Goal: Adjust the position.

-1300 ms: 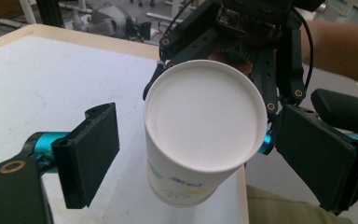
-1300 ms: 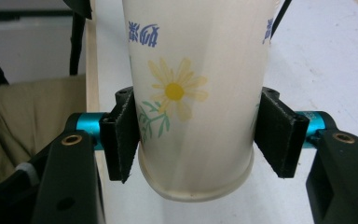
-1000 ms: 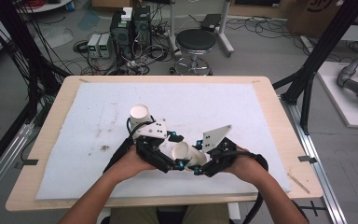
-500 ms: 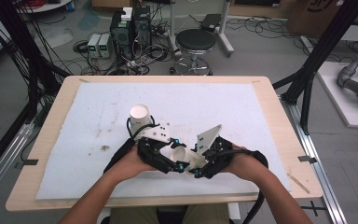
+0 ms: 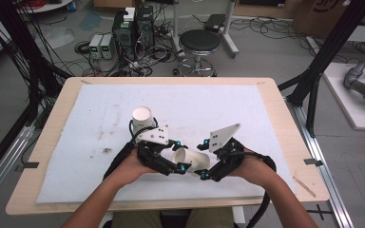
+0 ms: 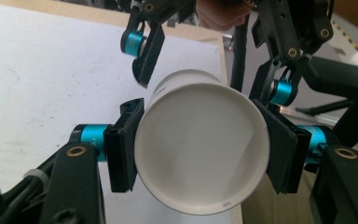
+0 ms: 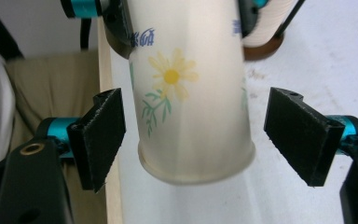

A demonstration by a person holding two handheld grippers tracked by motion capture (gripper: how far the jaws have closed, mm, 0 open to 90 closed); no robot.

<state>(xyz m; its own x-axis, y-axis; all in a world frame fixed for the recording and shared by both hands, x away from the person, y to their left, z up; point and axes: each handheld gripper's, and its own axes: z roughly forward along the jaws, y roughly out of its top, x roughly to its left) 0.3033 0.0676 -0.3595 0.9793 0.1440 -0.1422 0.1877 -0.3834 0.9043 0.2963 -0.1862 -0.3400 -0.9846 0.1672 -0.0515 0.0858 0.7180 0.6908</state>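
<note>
1. Left gripper (image 5: pixel 178 159), black w/ teal joints, clamps a white paper cup printed w/ a yellow daisy (image 5: pixel 192 160); both pads press the cup's sides near its base. In the left gripper view the cup's flat white bottom (image 6: pixel 200 149) faces the camera, pads (image 6: pixel 126 144) tight against it.
2. Cup lies sideways above the white padded mat (image 5: pixel 247 109), near the table's front edge, btwn the two hands.
3. Right gripper (image 5: pixel 206 168) faces it from the opposite side, jaws spread wide round the cup's rim end, not touching. Right gripper view: daisy cup (image 7: pixel 189 93) sits in the gap w/ clear space to each black pad (image 7: pixel 100 135).
4. Second white paper cup (image 5: pixel 142 118) stands upright on the mat just behind the left gripper, mouth up.
5. Light wooden table (image 5: pixel 285 123) carries the mat; black round stool (image 5: pixel 199 42) and grey computer boxes w/ cables (image 5: pixel 133 33) on the floor beyond.
</note>
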